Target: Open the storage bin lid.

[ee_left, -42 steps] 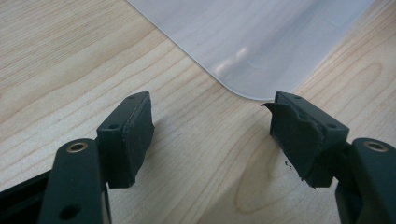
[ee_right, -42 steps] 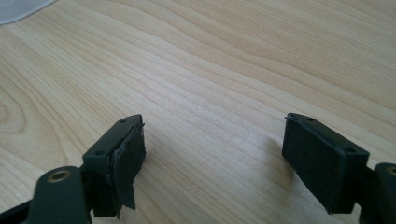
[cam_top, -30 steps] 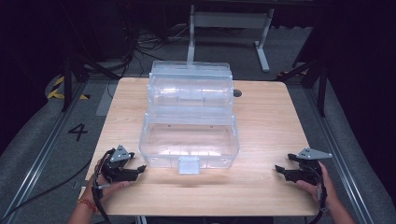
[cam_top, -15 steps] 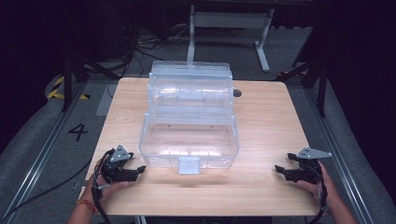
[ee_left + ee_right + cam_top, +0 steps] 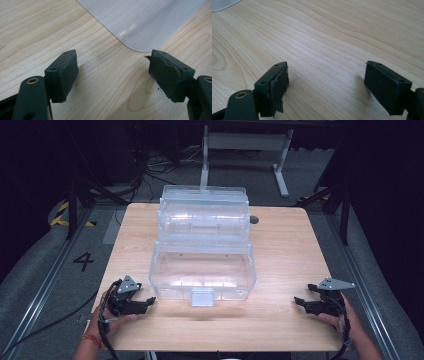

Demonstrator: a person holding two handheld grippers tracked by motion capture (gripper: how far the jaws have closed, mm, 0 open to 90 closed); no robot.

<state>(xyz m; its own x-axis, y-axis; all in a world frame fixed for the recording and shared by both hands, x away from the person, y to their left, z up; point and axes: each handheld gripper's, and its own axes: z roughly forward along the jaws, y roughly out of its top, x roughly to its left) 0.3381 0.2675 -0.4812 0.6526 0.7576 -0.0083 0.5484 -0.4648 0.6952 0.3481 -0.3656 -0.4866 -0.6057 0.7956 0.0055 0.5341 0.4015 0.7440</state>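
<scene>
My left tongs (image 5: 145, 302) released, low over light wooden desk (image 5: 285, 255), near clear plastic lidded box (image 5: 202, 270) corner. My right tongs (image 5: 300, 302) released, well apart from box.

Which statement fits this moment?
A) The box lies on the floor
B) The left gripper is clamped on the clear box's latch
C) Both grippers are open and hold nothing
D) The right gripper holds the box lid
C: the left gripper and right gripper each show spread jaws with bare wooden table between them, apart from the clear box.
</scene>
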